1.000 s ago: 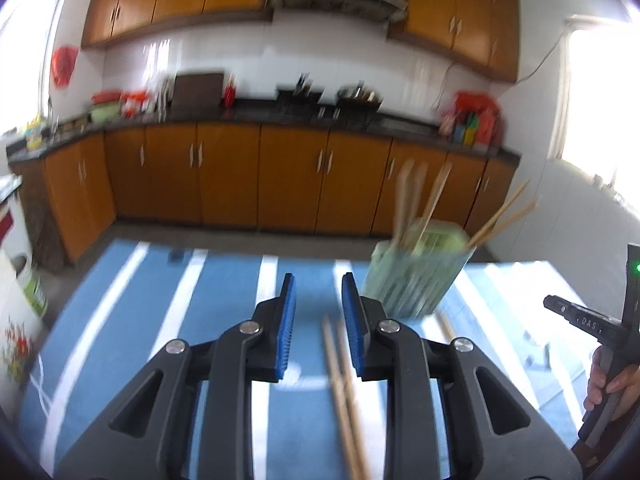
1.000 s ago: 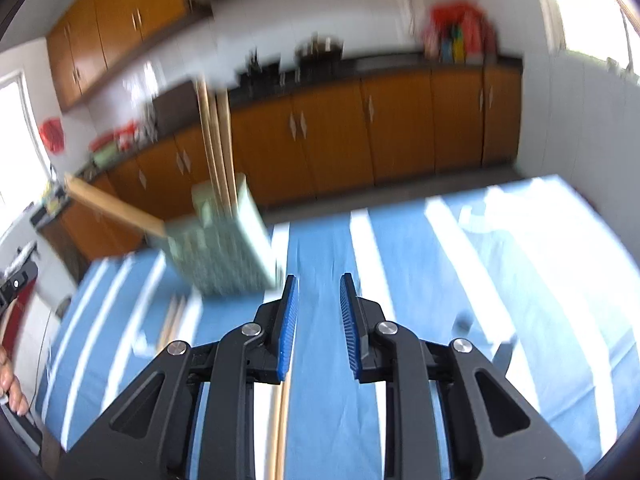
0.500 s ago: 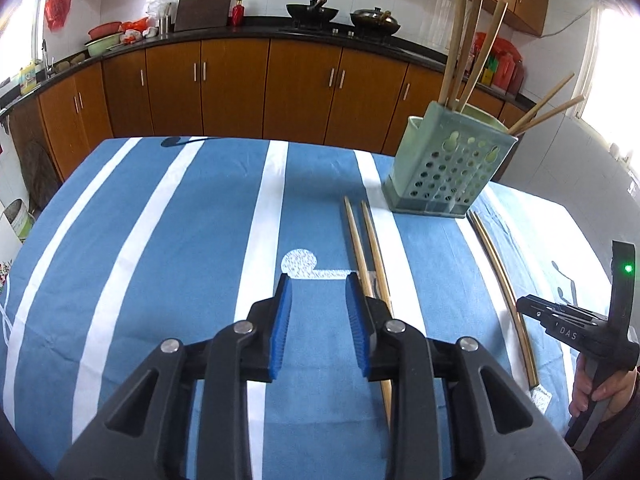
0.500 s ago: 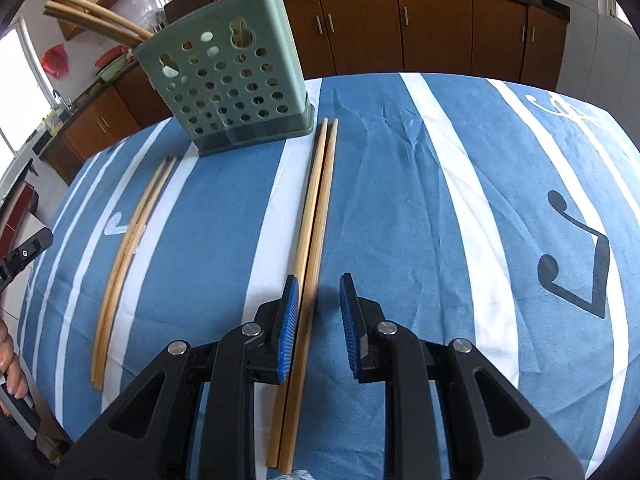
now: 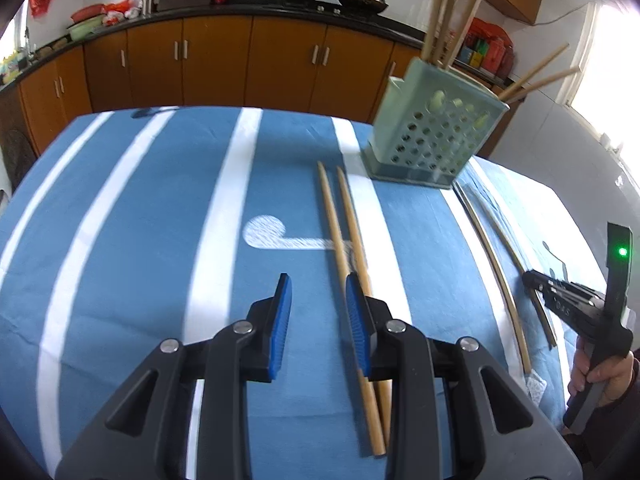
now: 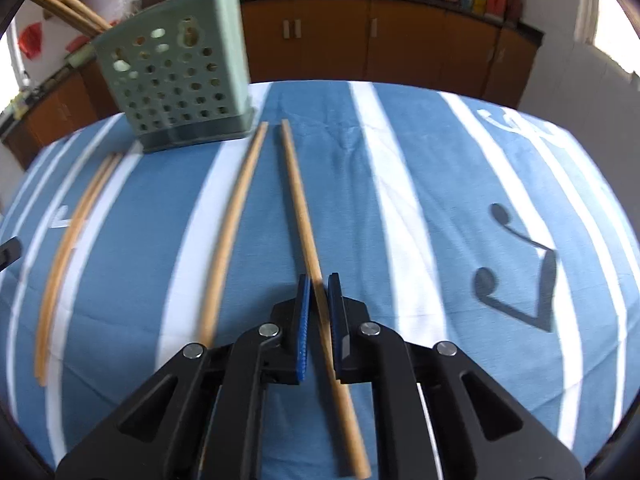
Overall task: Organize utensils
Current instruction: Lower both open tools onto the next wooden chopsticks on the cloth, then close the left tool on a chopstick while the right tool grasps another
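My right gripper (image 6: 319,300) has closed in since half a second ago: its pads now pinch one chopstick (image 6: 301,216) near its close end, and that stick has split off from its partner (image 6: 236,216), which lies loose just to the left. So the pick looks started; next is probably lifting it toward the holder (image 6: 176,88). My left gripper (image 5: 318,312) stays unclenched, pads wide apart, holding nothing, hovering low over the blue striped cloth (image 5: 132,240); its right pad sits just beside another chopstick pair (image 5: 348,240) that runs up toward the holder. The green holder stands at the far end of the cloth, several sticks already upright inside. A further pair (image 6: 72,236) lies left of it in the right view.
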Available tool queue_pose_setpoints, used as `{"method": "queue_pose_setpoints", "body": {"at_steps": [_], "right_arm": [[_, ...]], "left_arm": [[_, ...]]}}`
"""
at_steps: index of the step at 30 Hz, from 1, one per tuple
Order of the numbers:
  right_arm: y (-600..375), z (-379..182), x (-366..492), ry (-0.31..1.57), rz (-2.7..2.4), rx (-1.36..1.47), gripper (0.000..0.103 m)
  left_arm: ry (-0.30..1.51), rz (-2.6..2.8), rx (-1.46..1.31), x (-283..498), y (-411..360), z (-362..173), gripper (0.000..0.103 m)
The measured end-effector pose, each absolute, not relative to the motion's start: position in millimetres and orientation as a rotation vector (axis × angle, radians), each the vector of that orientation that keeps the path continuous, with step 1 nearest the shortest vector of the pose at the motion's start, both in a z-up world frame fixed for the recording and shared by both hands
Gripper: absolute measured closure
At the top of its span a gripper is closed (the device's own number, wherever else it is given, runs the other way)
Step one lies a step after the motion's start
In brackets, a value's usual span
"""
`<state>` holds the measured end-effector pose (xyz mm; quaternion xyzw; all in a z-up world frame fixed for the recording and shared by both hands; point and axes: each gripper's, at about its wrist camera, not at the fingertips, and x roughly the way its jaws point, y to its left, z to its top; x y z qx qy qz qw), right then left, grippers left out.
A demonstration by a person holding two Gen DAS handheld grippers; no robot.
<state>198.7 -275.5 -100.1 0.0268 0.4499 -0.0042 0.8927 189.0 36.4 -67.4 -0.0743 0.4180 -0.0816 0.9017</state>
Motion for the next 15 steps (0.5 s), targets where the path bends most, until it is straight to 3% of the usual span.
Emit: {"method": "queue_pose_setpoints", "body": {"at_steps": [15], "right_arm": [[-285,-99,198,0.932,0.001,0.095,0.095]], "left_arm": [[0.930,-0.184,-0.009,196,-5,-95,0.090]]}}
